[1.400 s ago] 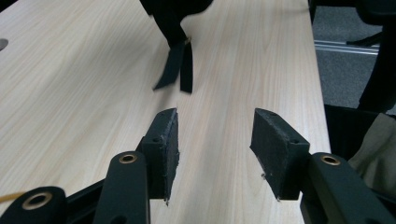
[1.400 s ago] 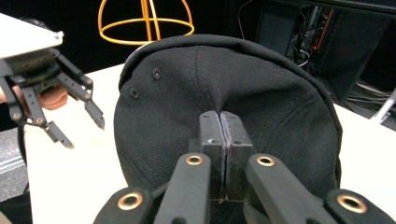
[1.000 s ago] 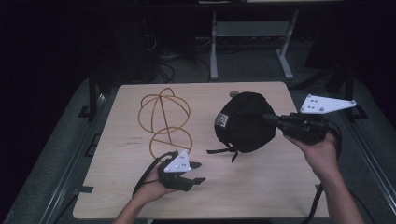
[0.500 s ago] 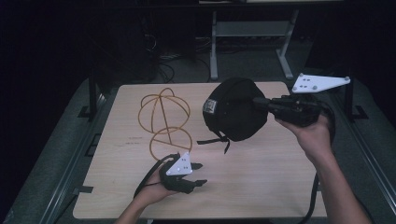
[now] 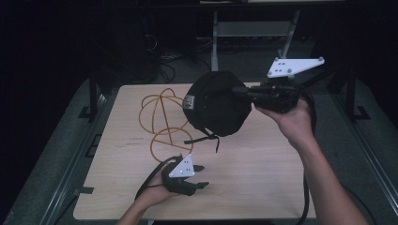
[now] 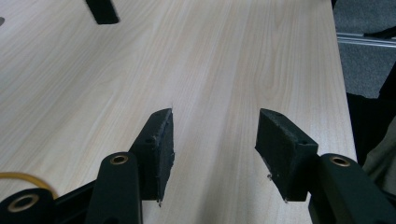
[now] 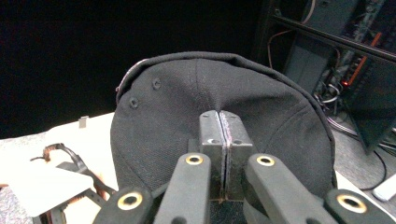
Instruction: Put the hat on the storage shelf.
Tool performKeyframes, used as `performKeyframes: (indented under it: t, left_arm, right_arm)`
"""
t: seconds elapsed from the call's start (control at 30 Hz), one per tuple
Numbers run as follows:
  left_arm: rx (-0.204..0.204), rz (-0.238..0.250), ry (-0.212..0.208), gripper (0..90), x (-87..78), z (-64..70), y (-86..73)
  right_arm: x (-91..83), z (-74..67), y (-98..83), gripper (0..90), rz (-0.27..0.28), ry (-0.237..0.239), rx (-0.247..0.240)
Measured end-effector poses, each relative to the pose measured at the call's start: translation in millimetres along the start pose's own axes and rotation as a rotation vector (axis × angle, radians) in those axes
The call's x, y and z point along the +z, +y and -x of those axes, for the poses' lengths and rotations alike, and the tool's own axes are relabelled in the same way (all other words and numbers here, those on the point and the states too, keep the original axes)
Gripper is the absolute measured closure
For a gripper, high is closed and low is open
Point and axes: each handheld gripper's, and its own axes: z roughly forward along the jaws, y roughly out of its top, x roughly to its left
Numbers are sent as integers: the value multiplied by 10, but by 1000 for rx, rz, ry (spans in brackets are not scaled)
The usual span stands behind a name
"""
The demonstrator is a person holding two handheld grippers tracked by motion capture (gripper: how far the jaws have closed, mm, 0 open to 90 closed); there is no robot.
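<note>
1 black cap (image 5: 217,104), 1 orange wire frame (image 5: 163,123), 2 grippers: left (image 5: 199,176), right (image 5: 239,91). 1 table (image 5: 263,173).

A black cap (image 5: 216,104), crown facing the camera, hangs above the tabletop (image 5: 263,173) beside an orange wire frame (image 5: 162,119).

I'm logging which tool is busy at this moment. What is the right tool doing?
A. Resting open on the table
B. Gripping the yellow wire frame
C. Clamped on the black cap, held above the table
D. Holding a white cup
C: the right tool is shut on the black cap, its jaws pressed together on the fabric, the cap lifted off the table.
</note>
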Motion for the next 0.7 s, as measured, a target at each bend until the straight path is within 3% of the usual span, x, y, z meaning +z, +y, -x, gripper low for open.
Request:
performKeyframes:
  t: [0.57,0.7]
  left_arm:
    - [30,-9,-8,461,44,42,8]
    - [26,-5,-11,461,38,38,6]
  right_arm:
    - [612,-131,548,893,-47,75,-66]
    - [865,-180,745,893,-78,94,-94]
